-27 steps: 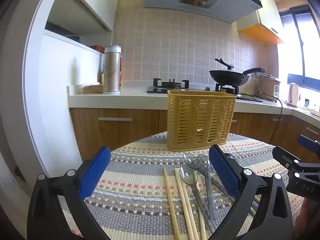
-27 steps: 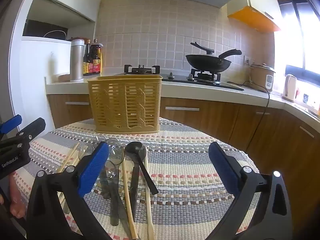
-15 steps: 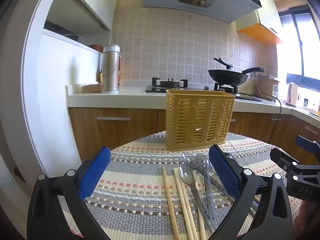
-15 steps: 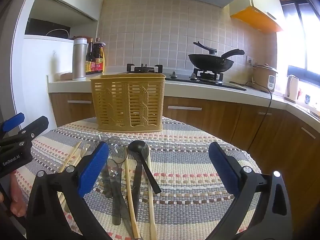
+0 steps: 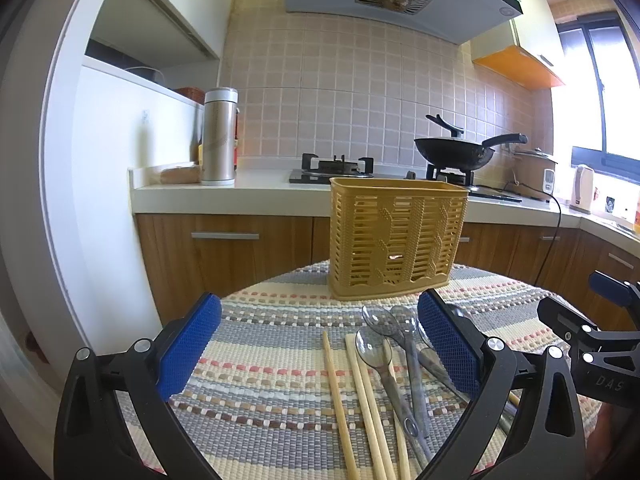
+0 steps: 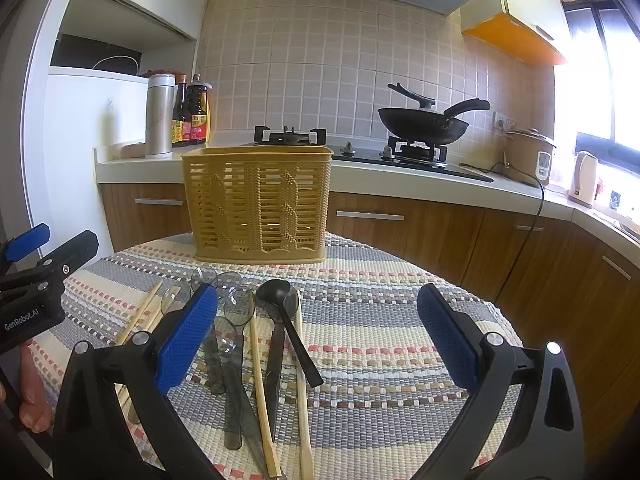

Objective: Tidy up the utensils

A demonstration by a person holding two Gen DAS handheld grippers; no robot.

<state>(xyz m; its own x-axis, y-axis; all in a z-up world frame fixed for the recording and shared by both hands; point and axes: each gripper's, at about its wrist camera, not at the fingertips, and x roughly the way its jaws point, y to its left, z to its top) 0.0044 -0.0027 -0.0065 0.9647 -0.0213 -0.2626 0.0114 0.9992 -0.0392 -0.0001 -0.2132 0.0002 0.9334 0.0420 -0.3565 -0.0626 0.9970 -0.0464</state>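
Basically nothing sorted yet, by the look of it. Yellow slatted basket standing upright at the far side of the round table, on the striped woven cloth, and through the slats seemingly empty, though hard to be sure. All the utensils lying loose on the cloth just near of the basket, handles pointing toward the near edge.

Left gripper hovering over the left part of the pile, jaws spread wide, nothing between the blue pads. Right gripper same story: jaws wide apart, holding nothing, hanging over the right part of the pile.

As for the pile itself: clear plastic spoons overlapping each other, bowls toward the basket. Pale wooden chopsticks scattered singly, some left of the spoons, some mixed in. One black ladle-type spoon lying slantwise across a chopstick, with what looks like a dark knife or handle beside it. Smoky-grey spoons partly hidden behind the right gripper's left finger.

So everything left to do: pick up each piece, drop into basket.
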